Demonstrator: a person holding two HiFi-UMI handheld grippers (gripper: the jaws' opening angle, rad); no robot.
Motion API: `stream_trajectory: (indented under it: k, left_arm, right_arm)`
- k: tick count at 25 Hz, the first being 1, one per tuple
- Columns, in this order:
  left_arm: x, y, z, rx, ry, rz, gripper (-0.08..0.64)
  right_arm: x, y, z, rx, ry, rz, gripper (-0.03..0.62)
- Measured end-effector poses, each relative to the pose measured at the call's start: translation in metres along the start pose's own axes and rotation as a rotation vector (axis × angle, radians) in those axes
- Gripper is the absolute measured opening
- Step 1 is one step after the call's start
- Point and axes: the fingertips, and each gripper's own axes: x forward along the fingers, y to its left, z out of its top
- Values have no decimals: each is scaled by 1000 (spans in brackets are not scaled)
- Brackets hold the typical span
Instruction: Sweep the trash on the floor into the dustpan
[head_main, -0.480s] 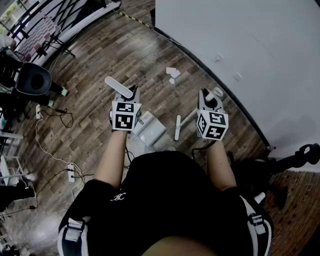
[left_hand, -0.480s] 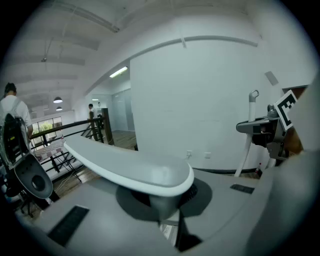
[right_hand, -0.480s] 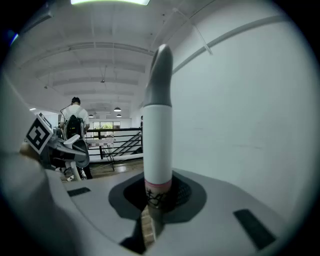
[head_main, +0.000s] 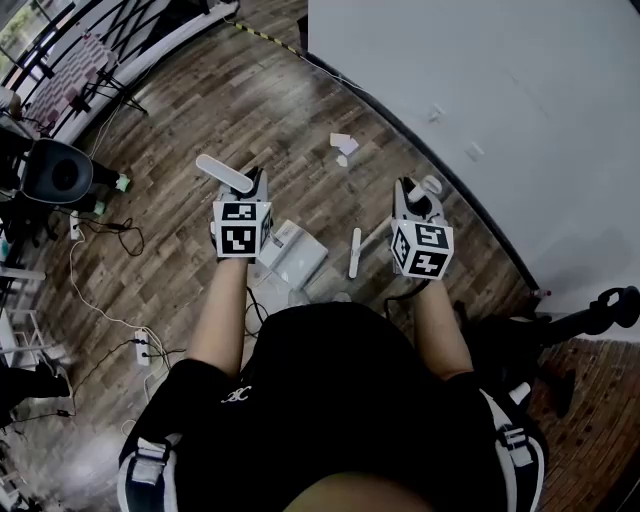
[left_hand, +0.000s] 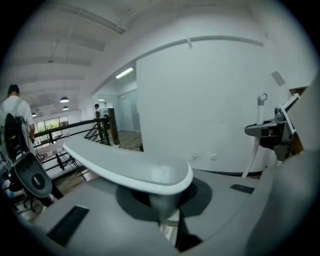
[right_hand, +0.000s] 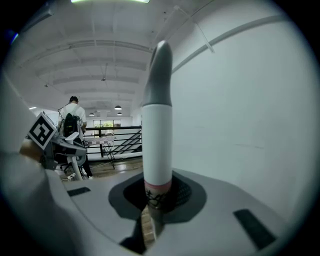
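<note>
In the head view my left gripper (head_main: 254, 186) is shut on the dustpan's flat white handle (head_main: 224, 172). The grey-white dustpan (head_main: 296, 256) hangs low over the wooden floor below it. My right gripper (head_main: 417, 194) is shut on the broom's white handle (head_main: 432, 185); the narrow broom head (head_main: 355, 253) rests just right of the dustpan. A few white paper scraps (head_main: 343, 146) lie on the floor farther ahead, near the wall. In the left gripper view the handle (left_hand: 130, 165) sits clamped between the jaws. The right gripper view shows the upright broom handle (right_hand: 157, 130) clamped likewise.
A curved white wall (head_main: 480, 90) with a dark baseboard runs along the right. An office chair (head_main: 60, 172), cables and a power strip (head_main: 143, 345) lie on the left. A black stand (head_main: 590, 318) is at the right. A person (right_hand: 72, 122) stands by a railing in the distance.
My left gripper and the dustpan have shifted slightly left and away from me. The right gripper and the broom stay almost where they were.
</note>
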Motion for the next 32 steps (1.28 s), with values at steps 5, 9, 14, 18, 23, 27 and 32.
stream_trajectory:
  k: [5,9,14,18,23,27,32]
  left_arm:
    - [10,8,0,2,-2,-3,31]
    - [17,19,4,-9,-15,-4,31]
    - [28,47,15,-21,-49,-3,31]
    - [35,69,23,-36,-65,-23,31]
    - [52,99,27,-48,-62,-12,31]
    - [78,110,30,-32,-35,2,31]
    - [127,123,40,-22,4,33,31]
  right_arm:
    - [9,-4,2,9,4,-18,54]
    - [20,-5,11,7,-5,-36,54]
    - [37,-8,28,-4,-23,-77,54]
    - [53,-10,40,-10,-28,-115,54]
    - [75,-9,60,-33,-35,-125,54]
    - [104,-16,59,-35,-24,-126,53]
    - [154,-40,58,-42,-19,-113,53]
